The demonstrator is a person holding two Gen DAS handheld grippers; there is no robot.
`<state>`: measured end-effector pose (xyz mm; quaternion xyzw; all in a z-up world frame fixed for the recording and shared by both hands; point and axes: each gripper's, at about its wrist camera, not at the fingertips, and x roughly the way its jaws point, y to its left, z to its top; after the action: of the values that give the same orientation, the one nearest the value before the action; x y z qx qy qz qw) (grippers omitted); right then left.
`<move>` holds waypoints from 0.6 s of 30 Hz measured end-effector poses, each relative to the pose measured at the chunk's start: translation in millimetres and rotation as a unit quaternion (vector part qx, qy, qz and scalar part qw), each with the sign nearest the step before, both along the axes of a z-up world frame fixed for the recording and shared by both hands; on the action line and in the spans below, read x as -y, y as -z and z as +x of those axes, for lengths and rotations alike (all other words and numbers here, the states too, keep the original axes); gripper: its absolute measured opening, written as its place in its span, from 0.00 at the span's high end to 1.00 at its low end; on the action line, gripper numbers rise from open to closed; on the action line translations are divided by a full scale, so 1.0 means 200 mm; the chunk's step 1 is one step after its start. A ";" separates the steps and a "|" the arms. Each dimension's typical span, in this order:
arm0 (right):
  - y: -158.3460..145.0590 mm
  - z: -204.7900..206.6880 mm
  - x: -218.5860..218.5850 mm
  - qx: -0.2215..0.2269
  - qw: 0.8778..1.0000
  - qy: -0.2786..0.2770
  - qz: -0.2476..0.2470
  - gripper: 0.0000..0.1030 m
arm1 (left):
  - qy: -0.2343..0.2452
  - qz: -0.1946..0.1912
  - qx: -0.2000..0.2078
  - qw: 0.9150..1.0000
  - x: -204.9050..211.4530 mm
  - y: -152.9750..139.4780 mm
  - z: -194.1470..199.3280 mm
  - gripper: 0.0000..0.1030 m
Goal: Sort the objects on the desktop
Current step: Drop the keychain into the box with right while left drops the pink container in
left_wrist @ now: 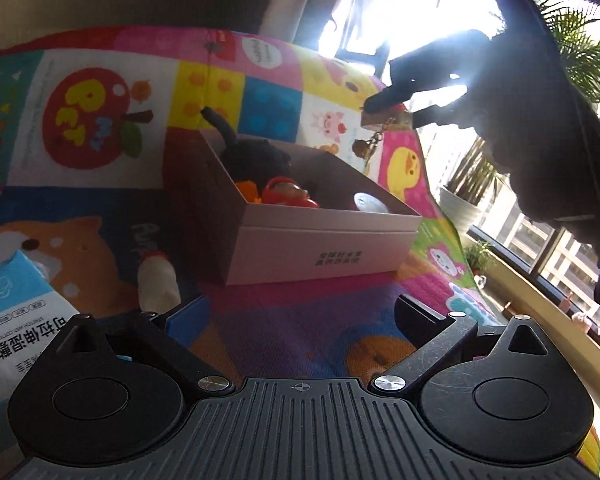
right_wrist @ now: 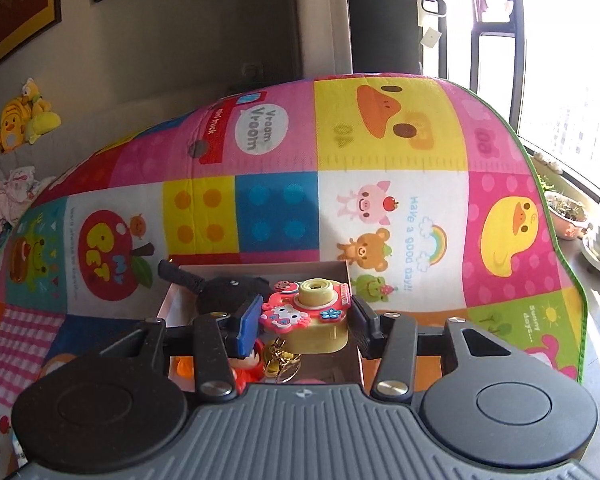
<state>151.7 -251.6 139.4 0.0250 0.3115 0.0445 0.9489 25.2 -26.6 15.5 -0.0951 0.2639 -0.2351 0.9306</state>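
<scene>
Framed pictures on wall, potted palm, window

My left gripper hangs over the play mat, jaws spread with nothing between them. Ahead of it, on the mat, stands the open box; in it lie a plush toy, a doll nearer me, and a disc to the right. Left of the box lie a small bottle and, further left, a wipes packet. My right gripper holds a toy camera above the box, a keychain dangling beneath.
</scene>
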 end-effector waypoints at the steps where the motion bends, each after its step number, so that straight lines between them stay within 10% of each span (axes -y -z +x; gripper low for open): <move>1: 0.01 0.05 -0.01 -0.007 1.000 0.003 0.000 0.55 | 0.002 -0.002 -0.001 1.000 0.00 0.00 0.00 0.01; 9: 0.15 0.23 -0.11 -0.055 0.998 0.021 0.005 0.34 | 0.007 -0.006 -0.004 1.000 0.00 0.01 0.00 0.01; 18: 0.22 -0.29 -0.09 -0.009 0.999 -0.003 -0.037 0.23 | 0.003 -0.002 -0.004 1.000 0.00 0.01 0.00 0.00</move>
<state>94.4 -233.6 94.6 -0.0107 0.3212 0.0352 0.9463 25.9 -27.2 14.1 -0.0970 0.2672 -0.2385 0.9286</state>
